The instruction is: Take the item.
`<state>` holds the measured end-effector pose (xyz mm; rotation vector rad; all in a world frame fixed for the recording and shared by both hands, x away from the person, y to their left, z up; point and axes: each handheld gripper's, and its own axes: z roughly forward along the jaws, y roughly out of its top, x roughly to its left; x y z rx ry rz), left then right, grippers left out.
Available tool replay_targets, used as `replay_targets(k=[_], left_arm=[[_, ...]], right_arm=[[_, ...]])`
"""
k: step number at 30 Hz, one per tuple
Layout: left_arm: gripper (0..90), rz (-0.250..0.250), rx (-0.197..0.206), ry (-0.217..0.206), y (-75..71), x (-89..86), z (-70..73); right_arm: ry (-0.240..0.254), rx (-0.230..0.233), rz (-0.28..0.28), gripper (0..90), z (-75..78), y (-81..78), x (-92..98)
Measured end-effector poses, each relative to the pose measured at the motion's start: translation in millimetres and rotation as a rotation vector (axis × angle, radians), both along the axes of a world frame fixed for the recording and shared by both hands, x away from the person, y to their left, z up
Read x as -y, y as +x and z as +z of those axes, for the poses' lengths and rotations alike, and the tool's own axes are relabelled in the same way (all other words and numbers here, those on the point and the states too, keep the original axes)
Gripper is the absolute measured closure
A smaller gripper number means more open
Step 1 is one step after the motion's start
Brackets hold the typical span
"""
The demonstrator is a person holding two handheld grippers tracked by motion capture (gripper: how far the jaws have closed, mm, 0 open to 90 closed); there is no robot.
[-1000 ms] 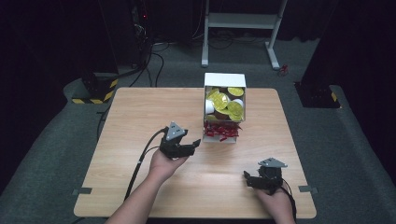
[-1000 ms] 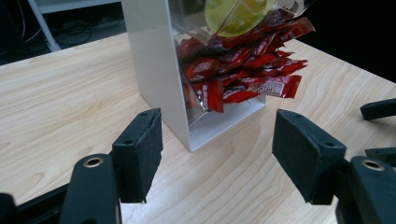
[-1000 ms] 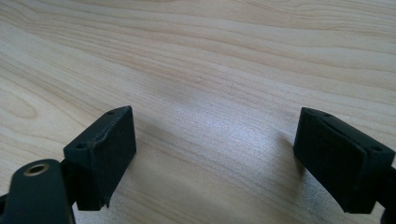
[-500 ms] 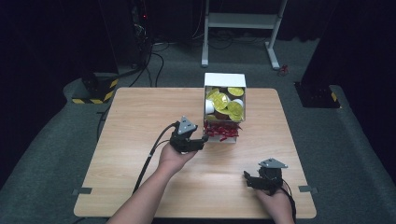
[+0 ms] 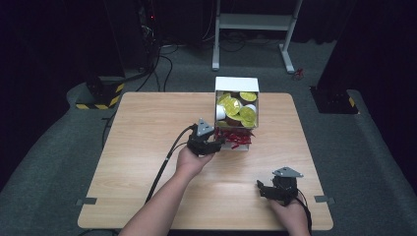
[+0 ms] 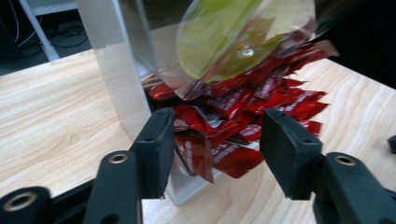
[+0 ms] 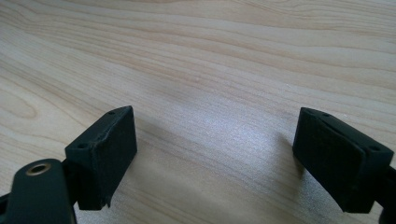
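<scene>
High view: left gripper [image 5: 220,143] has reached the red sachets [image 5: 235,139], jaws just closing around them, not pinching; right gripper [image 5: 268,189] rests open.

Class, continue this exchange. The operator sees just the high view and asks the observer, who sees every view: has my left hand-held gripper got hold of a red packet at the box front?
Observer: Not yet. In the left gripper view the left hand-held gripper has red packets between its jaws, which have just been closing, but neither pad clearly presses on one.
Operator: What sits above those packets?
Observer: A yellow-lidded cup, tilted behind the box's clear wall.
Operator: And my right one?
Observer: The right hand-held gripper has its jaws wide apart over bare table.
</scene>
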<state>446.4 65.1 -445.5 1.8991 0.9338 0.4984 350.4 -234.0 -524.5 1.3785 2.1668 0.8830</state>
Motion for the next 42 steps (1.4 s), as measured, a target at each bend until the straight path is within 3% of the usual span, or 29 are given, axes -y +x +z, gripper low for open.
replay_targets(k=[4, 9, 14, 20, 24, 29, 33, 42], left_arm=[[56.0, 0.002, 0.016, -0.011, 2.1, -0.3, -2.5], [60.8, 0.004, 0.021, -0.019, 2.0, 0.7, -0.6], [72.9, 0.013, 0.041, 0.019, -1.1, -0.1, 3.7], [79.5, 0.018, 0.061, 0.029, -2.2, -0.9, 3.5], [80.6, 0.035, 0.073, 0.028, -3.7, 1.3, 1.9], [70.6, 0.059, 0.099, 0.065, -5.0, 7.1, -0.4], [64.0, 0.08, 0.08, 0.045, -0.2, 7.4, -3.5], [69.5, 0.093, 0.054, 0.035, 2.8, 7.6, -4.9]], right_arm=[[0.002, 0.0, -0.003, 13.8, 0.0, -0.3, 0.0], [0.004, -0.002, -0.005, 13.8, 0.0, -0.6, -0.2], [0.002, -0.001, -0.004, 13.8, 0.0, -0.4, -0.1], [0.006, -0.005, -0.01, 13.8, 0.1, -0.9, -0.6], [0.005, -0.004, -0.009, 13.8, 0.1, -0.9, -0.5], [0.001, -0.001, -0.003, 13.8, 0.1, -0.4, 0.1], [0.002, -0.001, -0.004, 13.8, 0.1, -0.5, 0.0], [0.005, -0.005, -0.007, 13.8, 0.1, -0.9, -0.4]])
